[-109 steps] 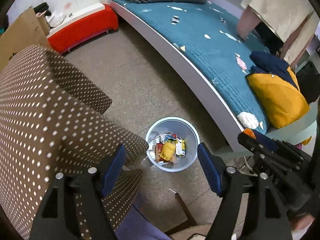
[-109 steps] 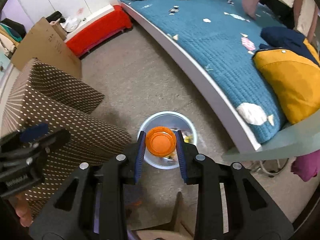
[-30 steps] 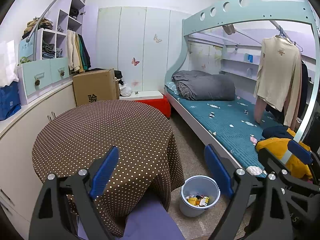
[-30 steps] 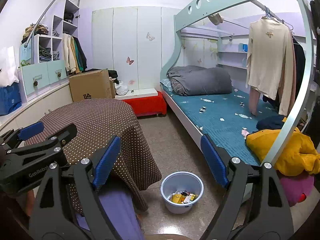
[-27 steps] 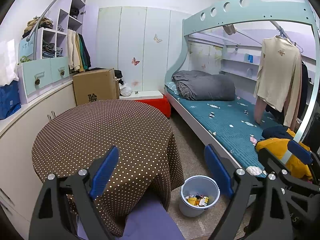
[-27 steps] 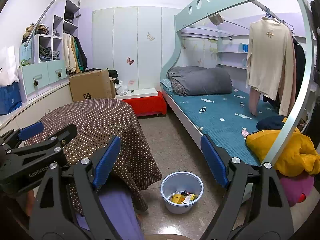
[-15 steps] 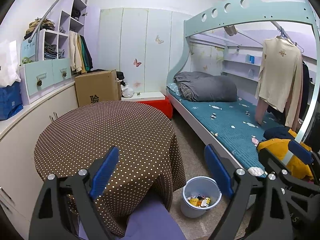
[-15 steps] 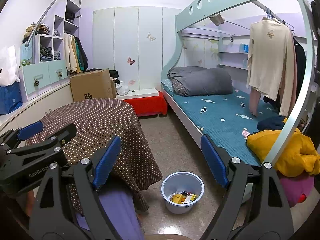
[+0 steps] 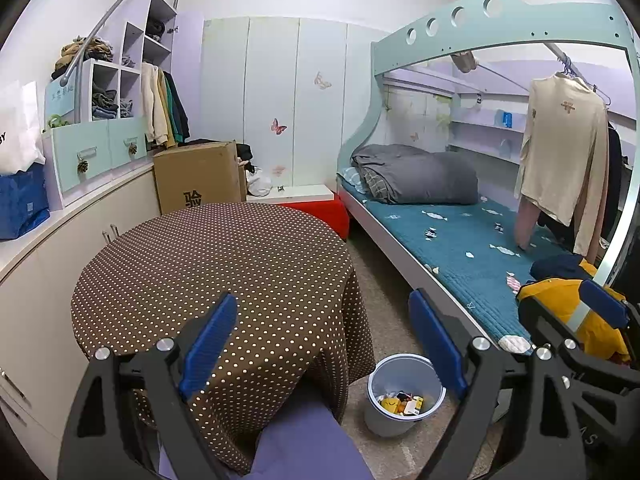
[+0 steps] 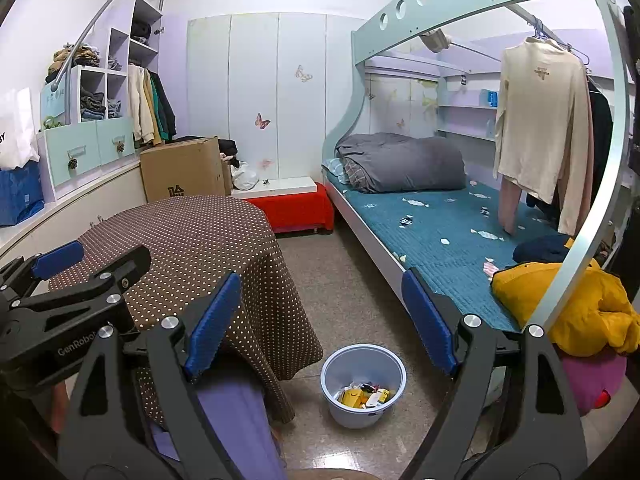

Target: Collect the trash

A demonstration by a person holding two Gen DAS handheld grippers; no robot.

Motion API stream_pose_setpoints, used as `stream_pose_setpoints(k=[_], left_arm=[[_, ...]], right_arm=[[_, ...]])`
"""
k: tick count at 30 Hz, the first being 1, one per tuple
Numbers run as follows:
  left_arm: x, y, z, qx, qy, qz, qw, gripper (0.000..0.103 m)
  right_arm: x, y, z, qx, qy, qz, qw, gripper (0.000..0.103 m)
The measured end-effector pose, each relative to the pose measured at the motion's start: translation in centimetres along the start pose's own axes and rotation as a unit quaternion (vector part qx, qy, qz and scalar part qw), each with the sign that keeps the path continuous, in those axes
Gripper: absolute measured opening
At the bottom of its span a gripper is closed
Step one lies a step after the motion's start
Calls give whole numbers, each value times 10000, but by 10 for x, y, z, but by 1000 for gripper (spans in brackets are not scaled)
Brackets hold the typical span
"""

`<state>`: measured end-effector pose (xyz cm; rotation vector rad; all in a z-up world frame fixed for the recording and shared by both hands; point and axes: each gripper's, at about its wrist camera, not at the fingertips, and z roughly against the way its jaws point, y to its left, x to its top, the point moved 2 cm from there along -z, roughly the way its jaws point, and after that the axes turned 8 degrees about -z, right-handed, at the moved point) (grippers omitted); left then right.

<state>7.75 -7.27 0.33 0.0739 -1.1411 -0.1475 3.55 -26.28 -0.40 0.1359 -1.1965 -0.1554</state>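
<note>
left gripper [image 9: 323, 342]: jaws spread wide, nothing held
right gripper [image 10: 320, 320]: jaws spread wide, nothing held
bin [image 10: 362, 408]: wrappers inside, beside tabletop [image 10: 180, 236]

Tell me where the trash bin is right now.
In both wrist views the trash bin stands low on the floor, between the polka-dot table on its left and the bed on its right.

The left black two-finger gripper with blue pads [image 9: 323, 340] is held level and looks forward, its jaws spread wide with nothing between them. The right black two-finger gripper with blue pads [image 10: 322, 316] is in the same pose, also wide apart and holding nothing. Each gripper appears at the edge of the other's view, so the two are side by side, near each other but not touching.
</note>
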Motion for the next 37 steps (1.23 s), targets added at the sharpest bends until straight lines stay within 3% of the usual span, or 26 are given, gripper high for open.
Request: stream_pose_setpoints(k=[37], left_arm=[[-6,3,0,66,58,25,10000,86]], right_arm=[[0,0,-2,7,13,40,10000,83]])
